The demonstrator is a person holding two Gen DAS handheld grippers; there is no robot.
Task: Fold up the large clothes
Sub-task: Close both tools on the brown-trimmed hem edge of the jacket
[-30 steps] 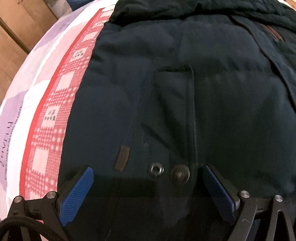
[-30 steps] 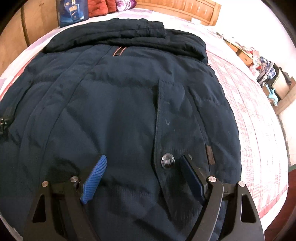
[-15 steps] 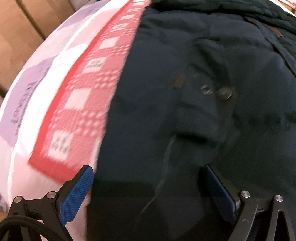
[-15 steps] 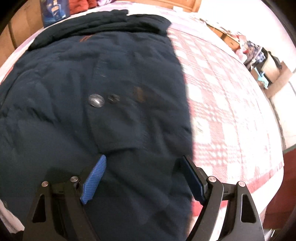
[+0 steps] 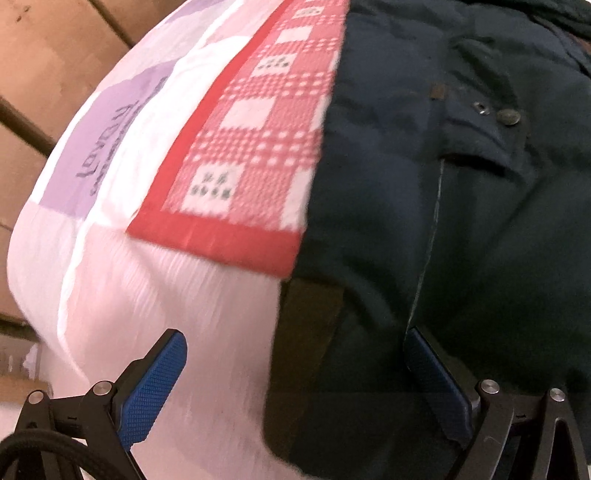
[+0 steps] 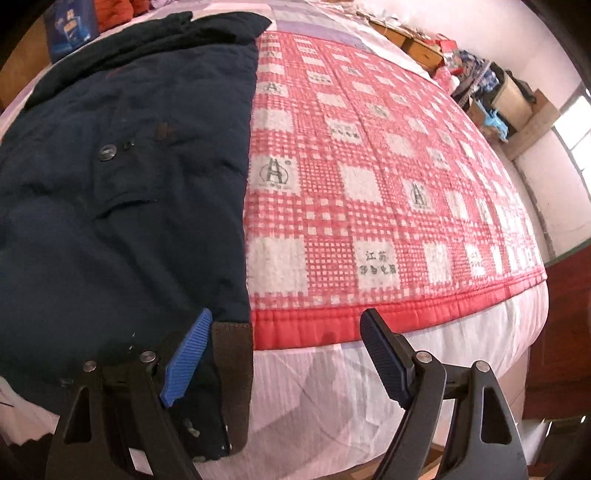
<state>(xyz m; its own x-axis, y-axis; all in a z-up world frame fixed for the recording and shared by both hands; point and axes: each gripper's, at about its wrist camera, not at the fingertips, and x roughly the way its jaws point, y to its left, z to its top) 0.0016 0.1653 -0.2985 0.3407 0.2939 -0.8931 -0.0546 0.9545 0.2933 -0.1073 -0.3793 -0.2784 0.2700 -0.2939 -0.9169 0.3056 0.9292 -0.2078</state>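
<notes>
A large dark navy padded coat [image 5: 461,206] lies flat on a bed, its hem hanging over the front edge; it also shows in the right wrist view [image 6: 122,206]. My left gripper [image 5: 295,373] is open, straddling the coat's left hem corner, with a brown cuff strap [image 5: 306,321] between its pads. My right gripper [image 6: 282,356] is open at the coat's right hem corner, where another brown strap [image 6: 232,369] hangs beside its left pad [image 6: 186,360]. Neither holds anything.
A red-and-white checked blanket [image 6: 369,177] covers the bed over a white sheet [image 6: 332,398]. Wooden panels [image 5: 48,62] stand to the left. A blue box [image 6: 70,26] and red clothes sit at the headboard. Cluttered shelves [image 6: 491,92] line the far right wall.
Both grippers have pulled back from over the coat's pockets to the front bed edge, the left shifting leftward and the right shifting rightward, each ending at a hem corner. Both stayed open.
</notes>
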